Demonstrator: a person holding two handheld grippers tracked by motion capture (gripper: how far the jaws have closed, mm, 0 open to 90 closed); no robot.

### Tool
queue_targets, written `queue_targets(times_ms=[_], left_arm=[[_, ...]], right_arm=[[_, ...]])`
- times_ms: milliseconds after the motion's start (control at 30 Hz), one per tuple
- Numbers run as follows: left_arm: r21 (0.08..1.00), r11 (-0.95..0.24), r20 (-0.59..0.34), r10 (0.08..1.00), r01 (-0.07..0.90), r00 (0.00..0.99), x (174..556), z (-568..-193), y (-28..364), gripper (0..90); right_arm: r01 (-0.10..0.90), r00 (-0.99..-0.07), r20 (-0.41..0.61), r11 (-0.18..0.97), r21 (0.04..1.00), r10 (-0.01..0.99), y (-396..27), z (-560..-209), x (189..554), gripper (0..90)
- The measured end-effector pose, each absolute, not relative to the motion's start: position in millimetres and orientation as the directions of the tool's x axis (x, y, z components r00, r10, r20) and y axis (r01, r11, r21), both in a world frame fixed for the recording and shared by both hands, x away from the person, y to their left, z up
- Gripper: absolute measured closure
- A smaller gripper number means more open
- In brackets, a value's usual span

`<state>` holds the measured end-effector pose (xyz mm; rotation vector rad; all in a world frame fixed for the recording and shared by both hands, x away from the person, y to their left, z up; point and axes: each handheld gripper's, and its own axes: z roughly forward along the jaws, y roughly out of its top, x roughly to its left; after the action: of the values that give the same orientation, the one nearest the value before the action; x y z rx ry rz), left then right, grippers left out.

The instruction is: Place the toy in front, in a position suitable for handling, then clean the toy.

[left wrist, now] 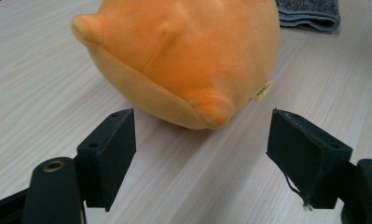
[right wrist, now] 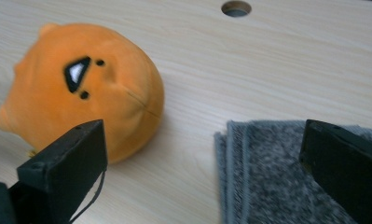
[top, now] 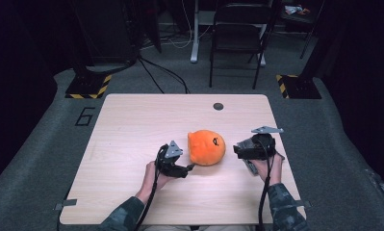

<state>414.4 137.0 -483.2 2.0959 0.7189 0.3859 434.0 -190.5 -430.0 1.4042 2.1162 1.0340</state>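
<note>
The round orange plush toy (top: pixel 206 147) lies near the centre of the pale wooden table (top: pixel 132 125), its underside hidden. The folded grey towel (right wrist: pixel 277 172), cut off at 5 o'clock in the right gripper view, sits beside it. The left gripper (left wrist: pixel 200 154), at the toy's 8 o'clock, has jaws apart, empty. The right gripper (right wrist: pixel 202 172), at 3 o'clock, gapes wide over the towel

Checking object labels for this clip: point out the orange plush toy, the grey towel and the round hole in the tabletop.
orange plush toy (top: pixel 206 147), high view, middle of its rounded body.
grey towel (right wrist: pixel 267 172), right gripper view, flat top of the folded cloth.
round hole (top: pixel 218 106), high view, its dark centre.
</note>
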Motion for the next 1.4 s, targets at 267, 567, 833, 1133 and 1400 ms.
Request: queue_targets(times_ms=[267,567,833,1133,1400], left_arm=[[0.791,-0.484,0.02,0.633,0.375,0.774,418,-492,121,42.0],[0.811,-0.422,-0.036,0.657,0.406,0.753,422,-497,122,69.2],[0.816,-0.422,-0.03,0.65,0.394,0.759,422,-497,122,74.2],[0.822,-0.424,-0.022,0.643,0.38,0.765,422,-496,123,74.8],[0.82,-0.43,-0.025,0.633,0.379,0.773,422,-496,124,74.7]], right_arm=[[0.632,-0.367,0.022,0.232,0.74,0.93,-225,-442,435,0.0],[0.653,-0.36,-0.003,0.254,0.714,0.933,-238,-450,442,0.0],[0.663,-0.355,-0.02,0.267,0.699,0.935,-242,-458,446,0.0],[0.664,-0.364,-0.031,0.283,0.692,0.931,-243,-468,454,0.0],[0.738,-0.371,0.012,0.287,0.61,0.929,-248,-495,471,0.0]])
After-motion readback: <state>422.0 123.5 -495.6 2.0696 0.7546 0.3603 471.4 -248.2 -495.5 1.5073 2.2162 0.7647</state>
